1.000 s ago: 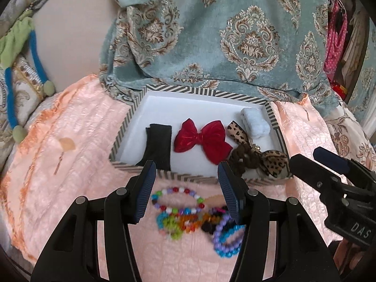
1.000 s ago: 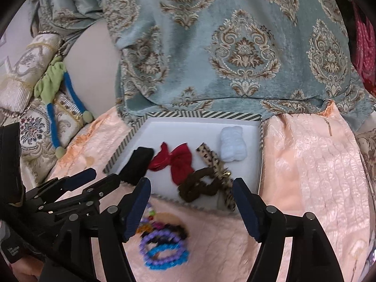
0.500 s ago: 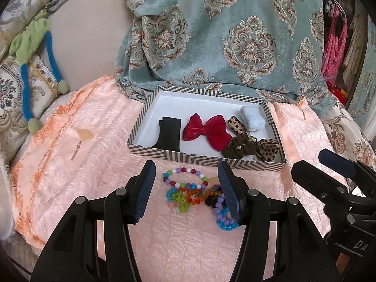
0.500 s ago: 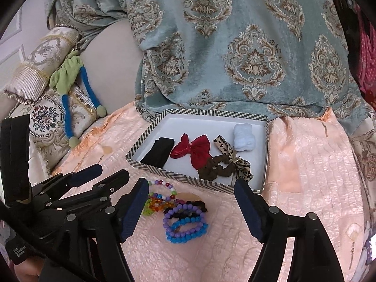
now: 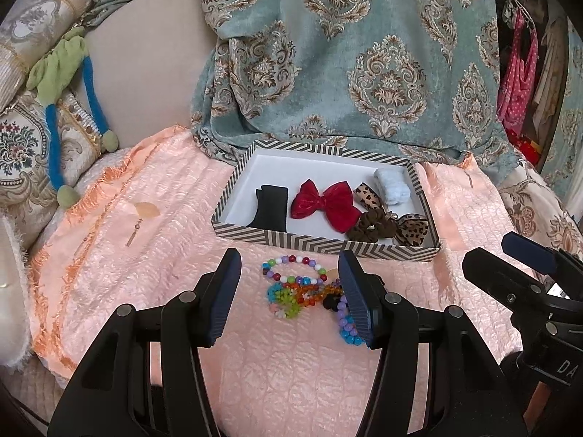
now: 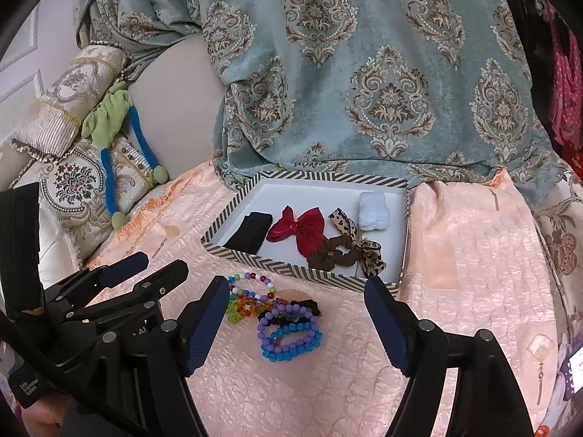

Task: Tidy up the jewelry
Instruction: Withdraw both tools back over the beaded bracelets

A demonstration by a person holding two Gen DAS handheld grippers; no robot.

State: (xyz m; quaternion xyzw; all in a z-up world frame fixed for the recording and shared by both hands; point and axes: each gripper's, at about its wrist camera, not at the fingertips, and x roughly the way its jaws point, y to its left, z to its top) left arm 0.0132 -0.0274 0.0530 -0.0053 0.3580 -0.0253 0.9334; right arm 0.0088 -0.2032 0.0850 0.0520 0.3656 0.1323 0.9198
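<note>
Peach bedspread, bead bracelets below open left claw

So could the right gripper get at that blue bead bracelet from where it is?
Probably yes. The right gripper is open and empty, and the blue bead bracelet lies uncovered on the peach cloth right ahead of it, though a purple bracelet is bunched against it.
</note>
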